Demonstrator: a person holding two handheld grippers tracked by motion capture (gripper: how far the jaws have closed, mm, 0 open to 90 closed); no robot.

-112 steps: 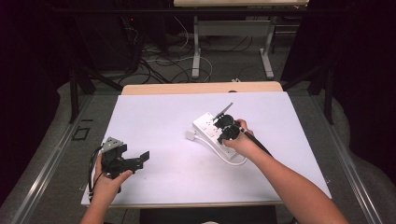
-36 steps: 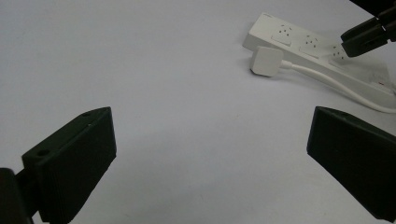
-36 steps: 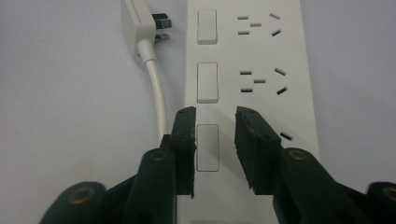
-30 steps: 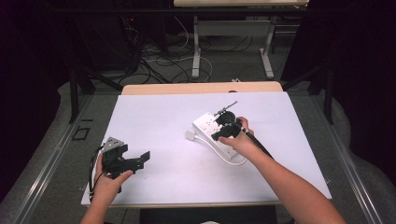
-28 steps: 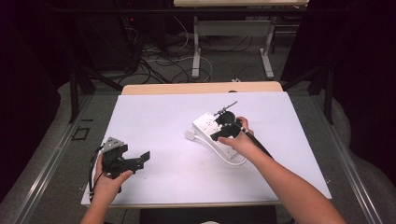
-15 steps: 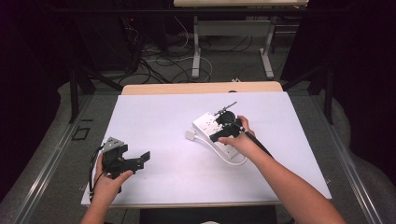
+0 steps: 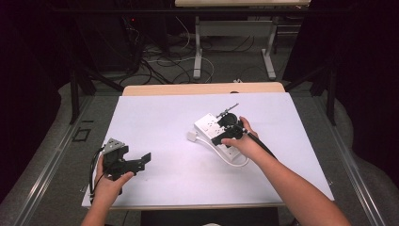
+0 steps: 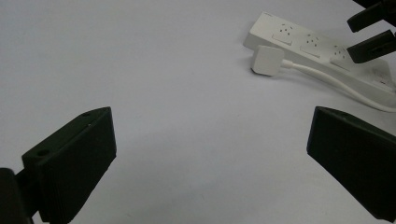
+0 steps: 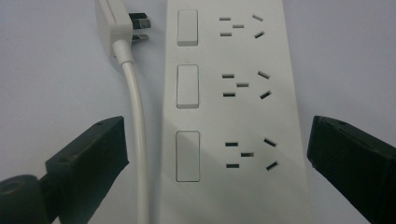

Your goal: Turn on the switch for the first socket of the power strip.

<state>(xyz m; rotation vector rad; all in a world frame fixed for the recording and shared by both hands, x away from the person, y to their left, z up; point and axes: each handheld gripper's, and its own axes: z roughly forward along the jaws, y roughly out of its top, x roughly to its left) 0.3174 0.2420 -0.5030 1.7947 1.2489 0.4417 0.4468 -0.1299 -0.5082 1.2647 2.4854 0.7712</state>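
Both forearms bare, no sleeves in view. Left gripper point(image 7: 126, 162): black body, grey three-cornered plate on top, black cable looping from its rear. Its jaws are blocky black pads, one with two small round holes on its top face. Right gripper point(image 7: 229, 130): black, round body part, black cable trailing along the forearm; black blocky jaws.

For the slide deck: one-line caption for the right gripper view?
Open right gripper poised above a white power strip, its jaws straddling the strip and cord.
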